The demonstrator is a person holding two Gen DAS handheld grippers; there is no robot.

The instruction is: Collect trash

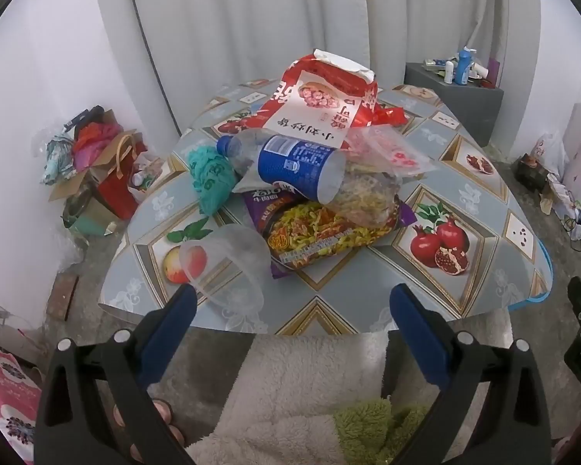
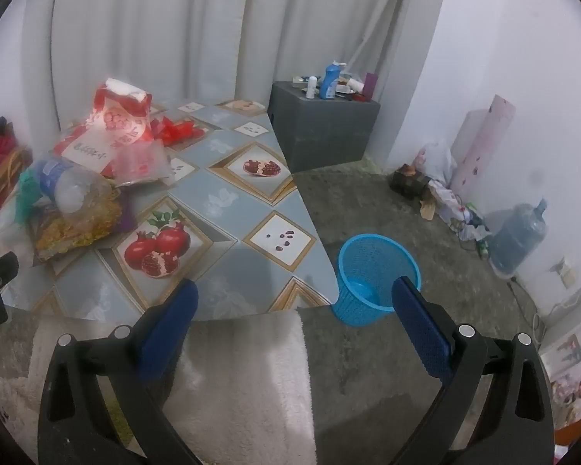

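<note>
You hold the left gripper (image 1: 292, 302) with its jaws wide and nothing between them, above the near edge of the table (image 1: 495, 201). The trash lies in a heap on it: a blue-label plastic bottle (image 1: 290, 164), a red snack bag (image 1: 321, 97), a noodle packet (image 1: 321, 232) and a clear plastic cup (image 1: 228, 263). Your right gripper (image 2: 294, 298) is also wide and empty, and the blue mesh basket (image 2: 372, 255) stands on the floor just beside the table.

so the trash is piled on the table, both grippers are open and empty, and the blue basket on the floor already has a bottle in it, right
Not quite: the blue basket is empty, as the right wrist view shows. The bottle lies on the table in the pile. Both the left gripper and right gripper are open and empty.
</note>
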